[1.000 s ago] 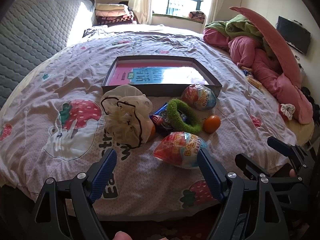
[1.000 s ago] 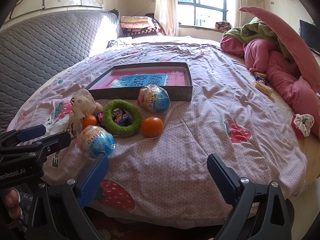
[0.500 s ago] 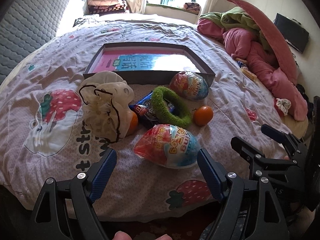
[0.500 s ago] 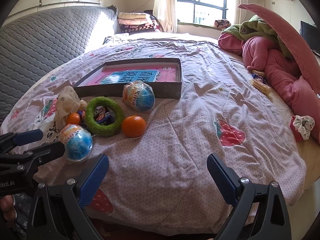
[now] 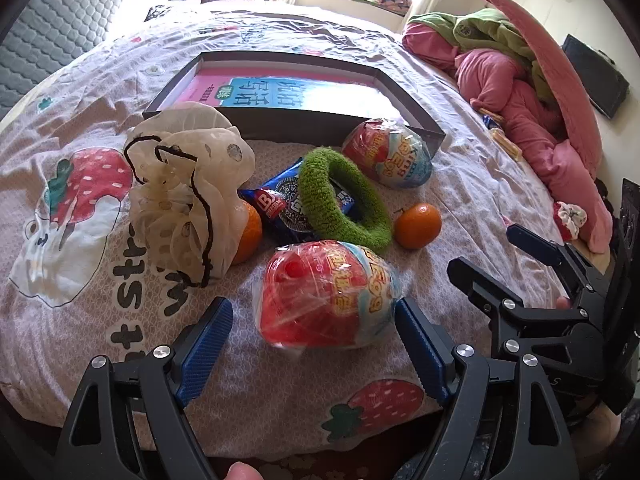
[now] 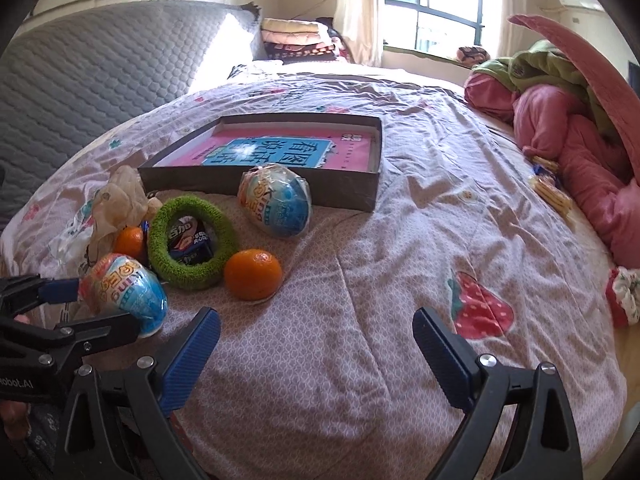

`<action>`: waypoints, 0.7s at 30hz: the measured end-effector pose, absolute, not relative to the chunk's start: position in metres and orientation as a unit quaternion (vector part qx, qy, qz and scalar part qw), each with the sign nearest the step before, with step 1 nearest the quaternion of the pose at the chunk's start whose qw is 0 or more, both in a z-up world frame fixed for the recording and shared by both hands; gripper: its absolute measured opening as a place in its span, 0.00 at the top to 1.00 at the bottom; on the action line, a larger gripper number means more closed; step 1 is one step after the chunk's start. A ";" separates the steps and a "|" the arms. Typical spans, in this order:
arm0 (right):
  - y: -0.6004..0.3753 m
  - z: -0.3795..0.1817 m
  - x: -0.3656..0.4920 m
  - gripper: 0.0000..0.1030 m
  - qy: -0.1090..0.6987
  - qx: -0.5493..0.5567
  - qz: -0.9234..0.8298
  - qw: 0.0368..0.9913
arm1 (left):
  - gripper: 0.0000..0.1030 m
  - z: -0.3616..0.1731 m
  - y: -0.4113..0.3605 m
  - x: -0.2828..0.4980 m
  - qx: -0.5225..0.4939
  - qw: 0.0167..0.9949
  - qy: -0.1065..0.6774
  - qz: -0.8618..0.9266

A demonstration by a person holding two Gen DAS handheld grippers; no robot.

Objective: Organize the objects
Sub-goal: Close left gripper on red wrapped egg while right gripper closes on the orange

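A wrapped red-and-blue toy egg point(image 5: 328, 294) point(image 6: 124, 294) lies on the bedspread just ahead of my open left gripper point(image 5: 312, 344), its blue fingers either side of it, not touching. Behind it lie a green ring point(image 5: 344, 200) point(image 6: 192, 242) over a blue cookie packet point(image 5: 280, 204), a second toy egg point(image 5: 386, 152) point(image 6: 276, 200), an orange point(image 5: 418, 220) point(image 6: 253, 274), and another orange point(image 5: 248, 232) half under a cream mesh bag point(image 5: 188, 184). A dark shallow box point(image 5: 280, 122) point(image 6: 344, 192) holds a pink book. My right gripper point(image 6: 316, 352) is open over bare bedspread.
Pink and green bedding point(image 5: 520, 80) point(image 6: 580, 128) is piled on the right side of the bed. A small flowered scrunchie point(image 6: 624, 292) lies near the right edge. A grey quilted headboard point(image 6: 100, 64) stands at left. The bed's front edge is just below both grippers.
My left gripper has moved forward and down toward the near toy egg, which now sits between its fingertips. My right gripper has moved forward a little, toward the orange; nothing is held.
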State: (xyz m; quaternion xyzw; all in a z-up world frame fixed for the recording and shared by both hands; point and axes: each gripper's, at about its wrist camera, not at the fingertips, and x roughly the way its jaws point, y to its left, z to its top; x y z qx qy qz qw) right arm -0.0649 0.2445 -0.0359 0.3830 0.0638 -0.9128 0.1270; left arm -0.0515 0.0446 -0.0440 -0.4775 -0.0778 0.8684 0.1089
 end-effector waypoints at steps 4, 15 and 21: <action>0.241 -0.039 -0.078 0.11 0.057 0.391 -0.906 0.150 | 0.19 -0.046 0.042 -0.056 -0.475 0.114 -0.082 0.869; 0.227 -0.050 -0.105 0.33 0.052 0.411 -0.889 0.197 | 0.19 -0.052 0.042 -0.064 -0.471 0.124 -0.079 0.870; 0.217 -0.056 -0.113 0.42 0.062 0.423 -0.877 0.220 | 0.21 -0.054 0.040 -0.065 -0.467 0.126 -0.082 0.871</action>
